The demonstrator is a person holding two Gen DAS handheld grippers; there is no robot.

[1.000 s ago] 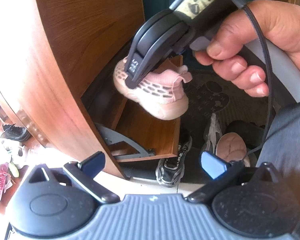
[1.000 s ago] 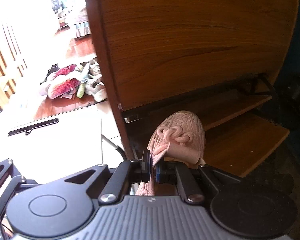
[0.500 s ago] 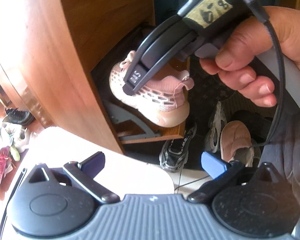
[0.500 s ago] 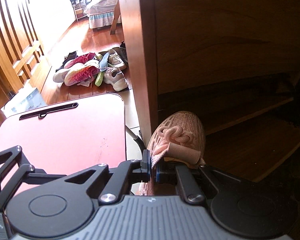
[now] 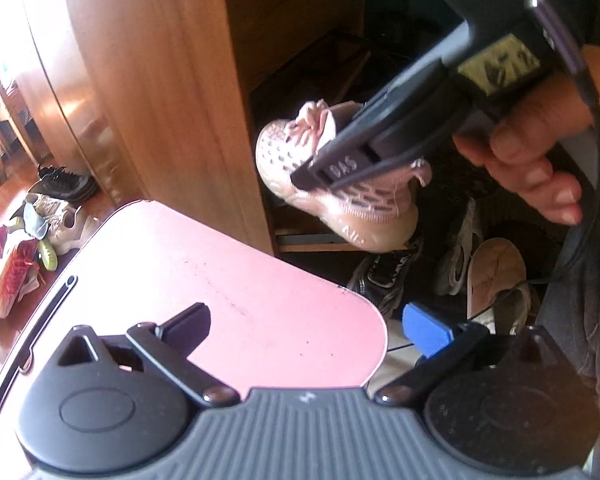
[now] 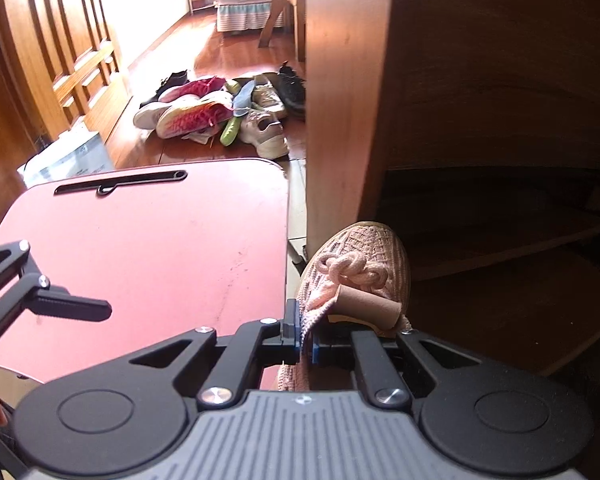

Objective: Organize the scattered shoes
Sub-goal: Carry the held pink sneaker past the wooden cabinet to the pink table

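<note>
One pink sneaker (image 6: pixel 356 264) hangs by its collar, pinched in the tightly closed right gripper (image 6: pixel 305 338), toe toward the shoe cabinet (image 6: pixel 480 80), probably for shelving. The left gripper (image 5: pixel 312 330) waits empty beside the cabinet, its jaws spread wide.

Both wrist cameras look steeply down along their fingers, close to the wooden shoe cabinet (image 6: pixel 480 100). Both share the pink counter (image 5: pixel 228 280) and, near ten o'clock, the floor's shoe pile (image 6: pixel 220 116).

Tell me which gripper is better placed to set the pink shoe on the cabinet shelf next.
Right. The right gripper is already shut on the pink shoe, beside the cabinet shelf; the left gripper is open and empty.
</note>
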